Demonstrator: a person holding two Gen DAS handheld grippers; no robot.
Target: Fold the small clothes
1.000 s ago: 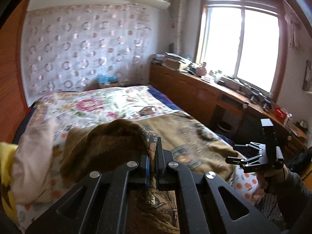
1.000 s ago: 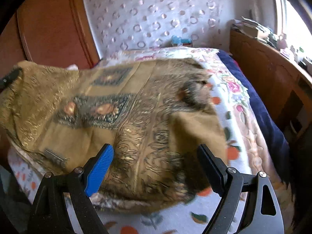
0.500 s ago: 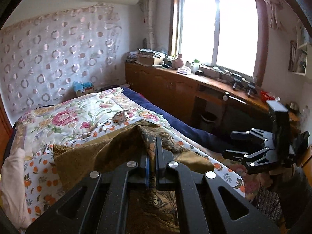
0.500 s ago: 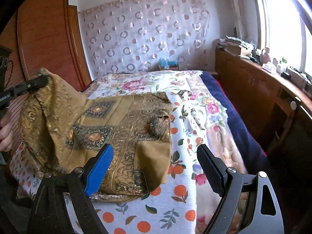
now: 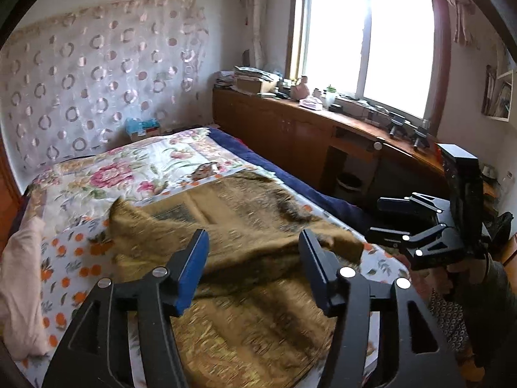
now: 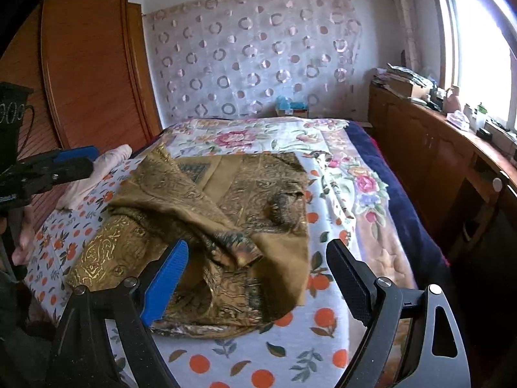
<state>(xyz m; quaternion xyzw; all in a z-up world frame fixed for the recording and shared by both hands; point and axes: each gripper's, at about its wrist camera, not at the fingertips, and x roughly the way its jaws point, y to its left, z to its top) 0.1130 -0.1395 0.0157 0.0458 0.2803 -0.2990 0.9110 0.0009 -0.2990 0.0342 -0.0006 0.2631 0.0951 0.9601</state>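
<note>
1. Two grippers noted, both with jaws spread apart and holding nothing: left gripper (image 5: 253, 271), right gripper (image 6: 257, 279).
2. Each hovers above the brown patterned garment (image 6: 226, 213), not touching it.
3. Garment lies on the bed (image 6: 290, 349), partly folded, one flap turned over its middle; edges uneven.
4. Bed cover under it is white with orange fruit print; a floral quilt (image 6: 245, 135) lies beyond.
5. Pale pink cloth (image 5: 22, 278) rests at the bed's left edge, apart from the garment.
</note>
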